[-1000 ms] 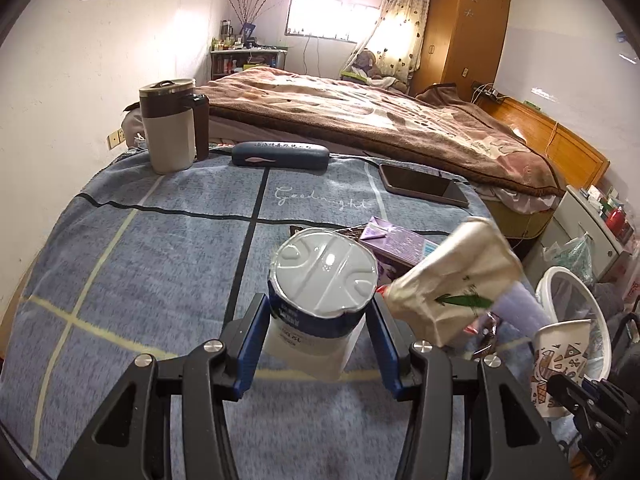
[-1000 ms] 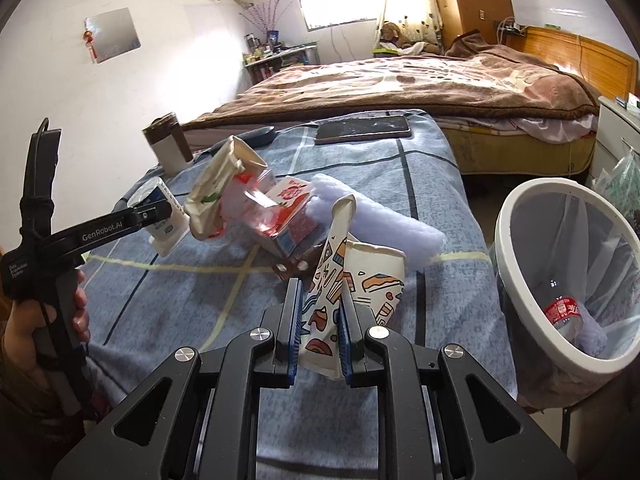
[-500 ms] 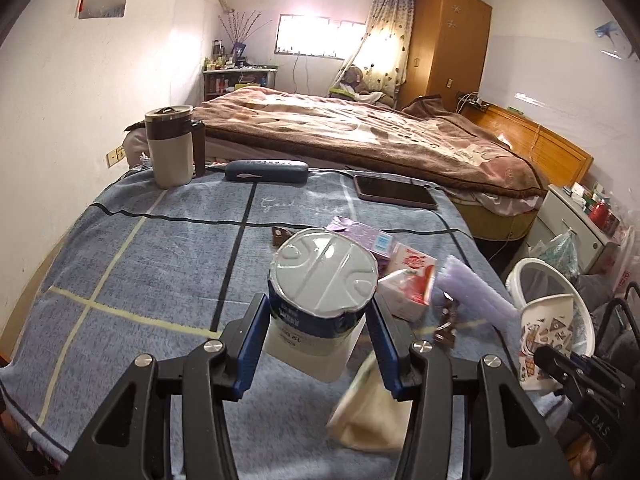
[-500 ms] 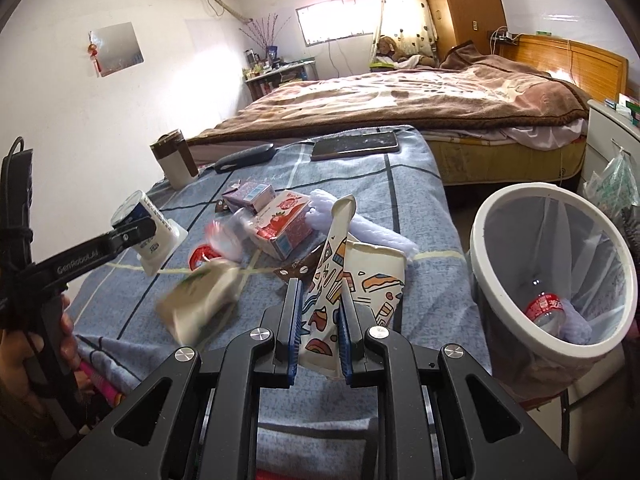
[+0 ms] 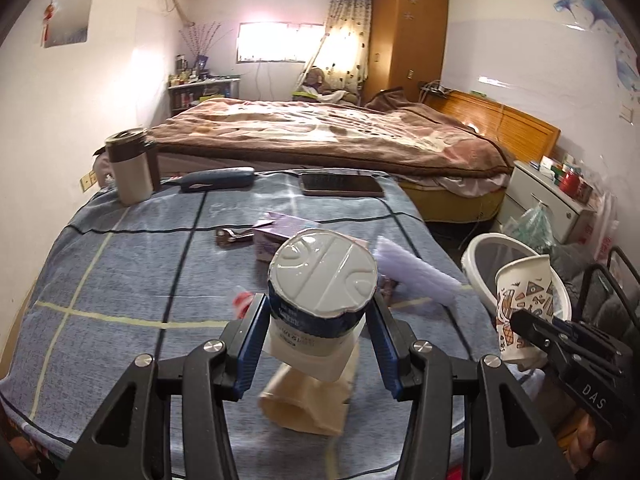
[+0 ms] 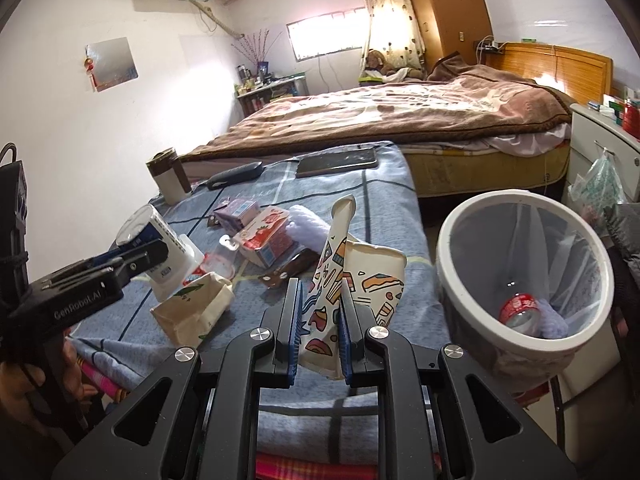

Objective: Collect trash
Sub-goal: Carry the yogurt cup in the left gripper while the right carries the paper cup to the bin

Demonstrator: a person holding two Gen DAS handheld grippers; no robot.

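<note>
My left gripper (image 5: 316, 328) is shut on a white-and-blue plastic cup with a foil lid (image 5: 322, 280), held above the blue blanket; the cup also shows in the right wrist view (image 6: 154, 236). My right gripper (image 6: 320, 320) is shut on a crumpled patterned paper cup (image 6: 352, 276), seen in the left wrist view (image 5: 520, 300) next to the white trash bin (image 6: 452, 240). A beige paper bag (image 6: 192, 308) lies on the blanket under the left gripper (image 5: 308, 400). A strawberry carton (image 6: 264, 236) and a purple carton (image 6: 236, 212) lie mid-table.
The bin holds a red-labelled bottle (image 6: 518, 308). A mug (image 5: 130, 168), a dark glasses case (image 5: 218, 178) and a phone (image 5: 340, 186) sit at the blanket's far edge. A bed (image 5: 340, 140) lies behind, a white nightstand (image 5: 548, 200) at the right.
The beige paper bag dropped from the air and now lies on the blanket under the left gripper. Both grippers pulled back and up, still holding their cups.
</note>
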